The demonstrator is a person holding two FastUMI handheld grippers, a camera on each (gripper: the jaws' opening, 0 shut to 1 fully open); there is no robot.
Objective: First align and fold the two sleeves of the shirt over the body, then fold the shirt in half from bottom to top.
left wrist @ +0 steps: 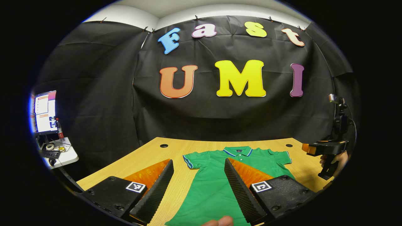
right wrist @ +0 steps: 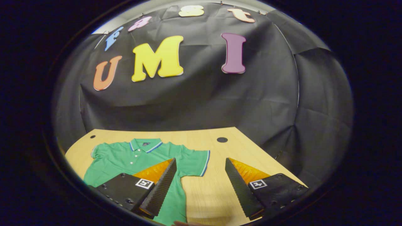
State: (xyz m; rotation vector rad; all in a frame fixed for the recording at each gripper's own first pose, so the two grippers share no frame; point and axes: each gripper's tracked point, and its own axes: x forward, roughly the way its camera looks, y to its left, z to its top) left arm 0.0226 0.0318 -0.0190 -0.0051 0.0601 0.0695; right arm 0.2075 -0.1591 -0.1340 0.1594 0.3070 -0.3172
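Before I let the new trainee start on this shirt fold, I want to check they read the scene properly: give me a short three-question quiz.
1. True or false: both sleeves of the green polo shirt are already folded over its body.
2. How do the left gripper and the right gripper stand? A) both open, holding nothing B) both shut on a sleeve C) one open, one shut on the collar
3. Fill in: the shirt lies flat on the wooden ____, collar toward the booth's wall.

Key: 1 false; 2 A; 3 table
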